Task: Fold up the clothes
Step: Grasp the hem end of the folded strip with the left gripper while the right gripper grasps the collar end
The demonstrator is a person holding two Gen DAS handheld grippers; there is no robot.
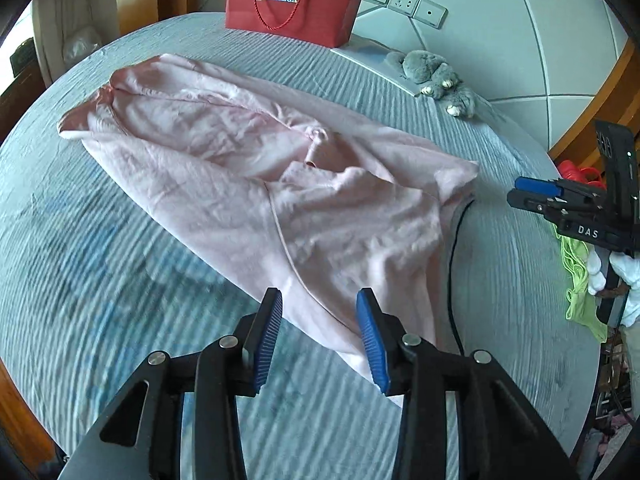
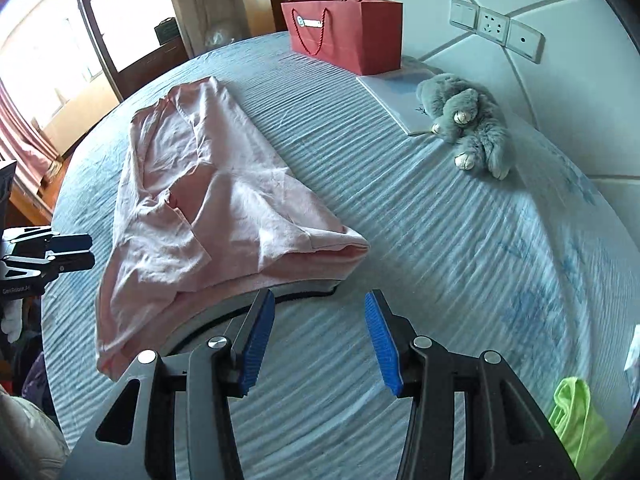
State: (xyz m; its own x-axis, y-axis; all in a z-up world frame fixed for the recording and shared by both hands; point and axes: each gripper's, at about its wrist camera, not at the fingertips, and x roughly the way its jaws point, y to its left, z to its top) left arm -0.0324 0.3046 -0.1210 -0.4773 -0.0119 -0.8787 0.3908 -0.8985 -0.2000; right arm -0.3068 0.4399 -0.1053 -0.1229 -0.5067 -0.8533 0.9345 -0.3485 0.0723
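A pale pink garment [image 1: 248, 176] lies rumpled and partly folded over itself on the blue striped bed sheet [image 1: 100, 280]. My left gripper [image 1: 320, 300] hangs open just over its near corner, and the cloth shows between the blue pads [image 1: 370, 340] without being pinched. In the right wrist view the same pink garment [image 2: 208, 208] stretches away to the left. My right gripper [image 2: 319, 300] stands open above bare sheet, just off the garment's near folded edge. Each gripper shows in the other's view: the right gripper [image 1: 536, 196] at the right edge, the left gripper [image 2: 76, 252] at the left edge.
A red paper bag [image 2: 348, 36] stands at the far side of the bed. A grey plush rabbit [image 2: 468, 120] lies on a white book near the padded headboard. A lime green garment [image 2: 576, 420] hangs at the bed's near right edge. A black-edged strip [image 2: 304, 294] shows under the pink garment.
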